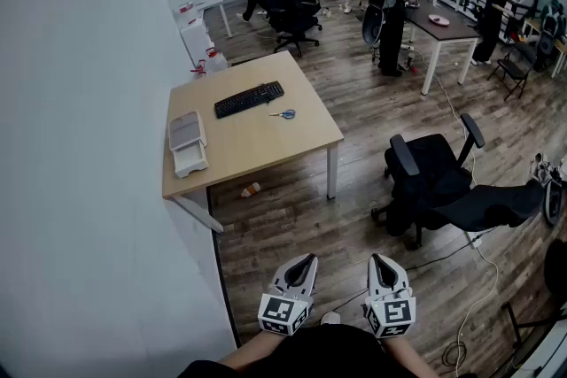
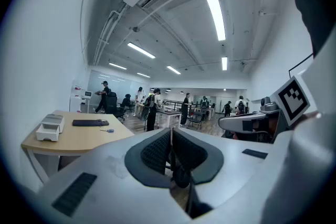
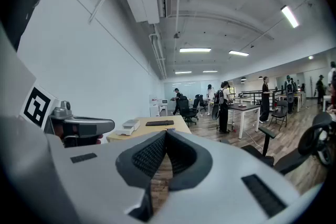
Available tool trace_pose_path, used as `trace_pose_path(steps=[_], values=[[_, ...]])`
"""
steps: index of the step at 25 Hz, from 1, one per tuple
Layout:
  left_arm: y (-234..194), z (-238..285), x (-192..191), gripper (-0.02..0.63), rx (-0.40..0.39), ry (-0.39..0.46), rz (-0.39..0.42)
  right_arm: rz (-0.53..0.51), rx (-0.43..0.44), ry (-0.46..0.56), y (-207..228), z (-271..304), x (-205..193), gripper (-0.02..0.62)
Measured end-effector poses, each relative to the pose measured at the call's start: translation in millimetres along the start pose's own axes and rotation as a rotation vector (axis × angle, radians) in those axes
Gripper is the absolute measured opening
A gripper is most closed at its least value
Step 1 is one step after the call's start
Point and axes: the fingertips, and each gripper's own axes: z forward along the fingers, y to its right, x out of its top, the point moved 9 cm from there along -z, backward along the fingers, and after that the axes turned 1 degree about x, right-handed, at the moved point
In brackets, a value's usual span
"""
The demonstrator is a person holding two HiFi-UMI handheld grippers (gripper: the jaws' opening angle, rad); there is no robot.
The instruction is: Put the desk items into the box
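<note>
A wooden desk (image 1: 266, 146) stands against the white wall, well ahead of me. On it lie a black keyboard (image 1: 249, 99), a small blue-handled item (image 1: 283, 113) and a white box (image 1: 188, 143) at its left end. My left gripper (image 1: 307, 260) and right gripper (image 1: 377, 260) are side by side at the bottom of the head view, over the wooden floor and far from the desk. Both are shut with nothing between the jaws. The left gripper view shows the desk (image 2: 79, 139) with the keyboard (image 2: 90, 123) and box (image 2: 50, 127). The right gripper view shows the keyboard (image 3: 159, 123) and box (image 3: 128, 126).
A black office chair (image 1: 434, 181) stands to the right of the desk. A small object (image 1: 252, 189) lies on the floor under the desk. A cable (image 1: 483, 279) runs across the floor at right. Several people, chairs and a dark table (image 1: 443, 22) fill the back.
</note>
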Motion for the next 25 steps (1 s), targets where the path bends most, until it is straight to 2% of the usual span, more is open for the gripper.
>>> trace_pose_path(steps=[6, 12, 22, 25], values=[[15, 12, -8, 0.021, -0.024, 0.008, -0.001, -0.005, 0.009, 0.059, 8, -5, -2, 0.06], [6, 13, -6, 0.021, -0.002, -0.003, 0.002, 0.008, 0.013, 0.01, 9, 13, -9, 0.06], [-63, 49, -7, 0.021, 0.062, 0.0, -0.023, 0.0, 0.038, -0.059, 12, 86, -5, 0.06], [-88, 67, -13, 0.021, 0.067, -0.015, -0.067, -0.018, 0.053, -0.092, 15, 113, -3, 0.06]])
